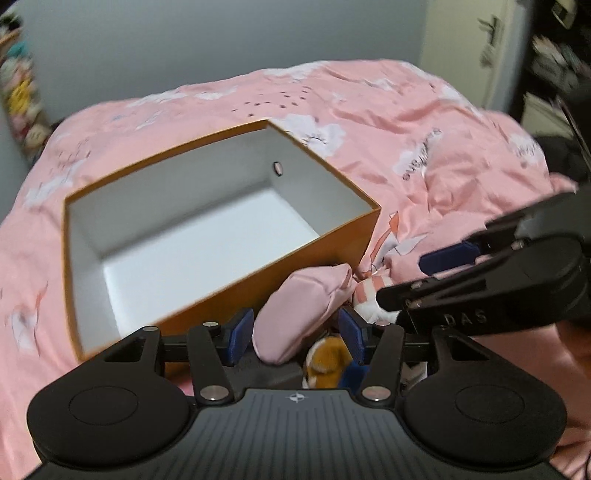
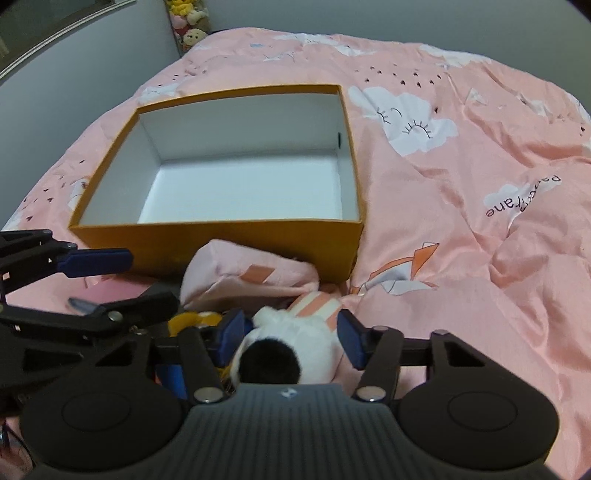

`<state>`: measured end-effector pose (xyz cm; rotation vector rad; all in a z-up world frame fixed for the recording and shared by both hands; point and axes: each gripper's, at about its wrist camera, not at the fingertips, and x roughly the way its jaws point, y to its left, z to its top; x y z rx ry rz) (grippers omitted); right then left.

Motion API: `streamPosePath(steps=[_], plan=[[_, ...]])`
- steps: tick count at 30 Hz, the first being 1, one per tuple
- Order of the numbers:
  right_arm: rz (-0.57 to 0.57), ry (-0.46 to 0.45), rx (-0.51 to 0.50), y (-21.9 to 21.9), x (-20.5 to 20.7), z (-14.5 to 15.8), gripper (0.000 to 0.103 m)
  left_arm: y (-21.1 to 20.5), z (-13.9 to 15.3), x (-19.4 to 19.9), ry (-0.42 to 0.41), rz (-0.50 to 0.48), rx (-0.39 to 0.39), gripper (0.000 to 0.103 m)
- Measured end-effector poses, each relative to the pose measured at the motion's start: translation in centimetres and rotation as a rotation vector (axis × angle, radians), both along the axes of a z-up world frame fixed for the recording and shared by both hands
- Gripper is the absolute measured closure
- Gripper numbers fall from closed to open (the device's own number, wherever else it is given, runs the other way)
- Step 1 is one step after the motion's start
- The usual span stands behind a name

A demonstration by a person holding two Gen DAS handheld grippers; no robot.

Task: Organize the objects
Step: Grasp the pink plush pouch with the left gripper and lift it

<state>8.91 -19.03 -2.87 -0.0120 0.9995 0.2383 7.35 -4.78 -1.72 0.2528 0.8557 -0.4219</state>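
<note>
An open orange box with a white, empty inside lies on the pink bed cover; it also shows in the right wrist view. A pile of soft toys lies against its near wall. My left gripper has its blue pads on both sides of a pink plush, touching it. A brown and white plush lies under it. My right gripper has its pads on both sides of a white plush with a black patch and pink stripes. The pink plush lies just beyond it.
The pink quilt with cloud prints covers the whole bed in folds. A shelf of plush toys stands at the far wall. A white door and dark shelves are at the far right.
</note>
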Motion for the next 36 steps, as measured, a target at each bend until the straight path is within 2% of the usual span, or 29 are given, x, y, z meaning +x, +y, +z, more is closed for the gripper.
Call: streamPosePath(steps=[2,9,13,17,20,25,27,32,36], plan=[[-0.005,0.009,-0.012,-0.1,0.7,-0.4,0.053,-0.8,-0.3,0.2,-0.026,-0.052,0.056,0.040],[-0.007,0.038,-0.011,-0.6,2.4,-1.5,0.053,-3.4,-1.8,0.1,-0.082,-0.251,0.225,0.040],[-0.001,0.054,0.007,-0.6,2.7,-2.0,0.053,-4.3,-2.9,0.3,-0.109,-0.291,0.306,0.040],[0.004,0.064,0.014,-0.7,2.9,-2.4,0.053,-4.2,-3.8,1.1,-0.075,-0.277,0.286,0.040],[0.003,0.072,0.019,-0.9,3.0,-2.7,0.053,-4.1,-4.3,1.4,-0.079,-0.258,0.283,0.044],[0.006,0.081,0.023,-1.1,2.9,-3.0,0.053,-4.2,-4.5,1.2,-0.110,-0.238,0.296,0.062],[0.007,0.082,0.026,-1.1,2.9,-3.0,0.053,-4.1,-4.5,1.0,-0.119,-0.231,0.294,0.065],[0.014,0.071,0.029,-1.1,2.6,-2.5,0.053,-3.5,-3.5,0.0,-0.166,-0.199,0.290,0.068],[0.022,0.055,0.041,-0.9,2.2,-1.7,0.053,-2.4,-1.6,-1.1,-0.211,-0.167,0.273,0.069]])
